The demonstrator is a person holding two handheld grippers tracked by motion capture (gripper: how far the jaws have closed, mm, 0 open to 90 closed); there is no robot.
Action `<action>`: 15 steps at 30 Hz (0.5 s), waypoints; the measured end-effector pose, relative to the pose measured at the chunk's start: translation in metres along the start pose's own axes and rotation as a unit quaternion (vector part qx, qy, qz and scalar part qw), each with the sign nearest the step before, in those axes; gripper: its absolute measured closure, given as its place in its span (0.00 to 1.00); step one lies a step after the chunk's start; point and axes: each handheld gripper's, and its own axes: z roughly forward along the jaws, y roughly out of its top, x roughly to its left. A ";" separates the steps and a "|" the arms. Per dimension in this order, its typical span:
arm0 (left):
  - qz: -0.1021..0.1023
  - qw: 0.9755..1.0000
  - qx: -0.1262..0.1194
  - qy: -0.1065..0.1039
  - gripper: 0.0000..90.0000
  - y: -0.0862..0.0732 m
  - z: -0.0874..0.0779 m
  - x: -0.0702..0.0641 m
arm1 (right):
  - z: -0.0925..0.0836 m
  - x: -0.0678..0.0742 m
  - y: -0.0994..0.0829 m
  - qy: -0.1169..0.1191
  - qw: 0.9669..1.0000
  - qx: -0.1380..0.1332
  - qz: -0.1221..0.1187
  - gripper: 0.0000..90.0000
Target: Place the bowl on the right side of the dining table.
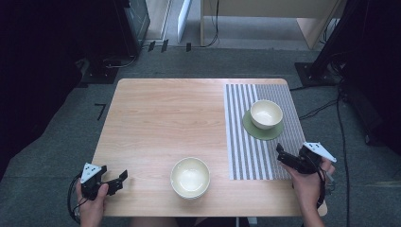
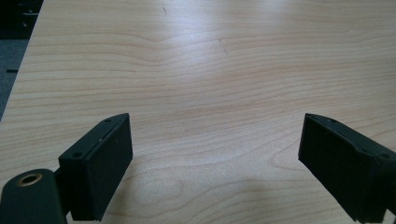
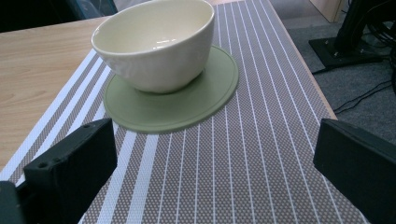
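A cream bowl (image 1: 266, 114) (image 3: 156, 43) sits on a round green coaster (image 1: 263, 128) (image 3: 187, 105), which lies on a grey-and-white striped placemat (image 1: 246, 137) (image 3: 252, 154) on the right half of the wooden table (image 1: 165, 118) (image 2: 210, 70). A second cream bowl (image 1: 190, 177) stands on bare wood near the front edge. My right gripper (image 1: 282, 156) (image 3: 215, 172) hovers open over the placemat's near end, a short way before the coaster, with nothing between its jaws. At the table's front left corner, my left gripper (image 1: 119, 179) (image 2: 215, 163) is open above bare wood.
Beyond the table lie grey carpet, black equipment stands and trailing cables (image 1: 321, 109) at the right. A wooden desk frame (image 1: 265, 19) stands at the back. The table's right edge runs close beside the placemat.
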 end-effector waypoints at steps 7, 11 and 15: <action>0.000 1.000 0.000 0.000 0.11 0.000 0.000 0.000 | -0.009 -0.004 -0.011 0.000 1.000 0.000 0.003 0.00; 0.000 1.000 0.000 0.000 0.11 0.000 0.000 0.000 | -0.013 -0.006 -0.015 -0.001 1.000 0.000 0.001 0.00; -0.001 1.000 0.000 0.000 0.11 0.000 0.000 0.000 | -0.017 -0.011 -0.023 -0.002 1.000 0.005 0.000 0.00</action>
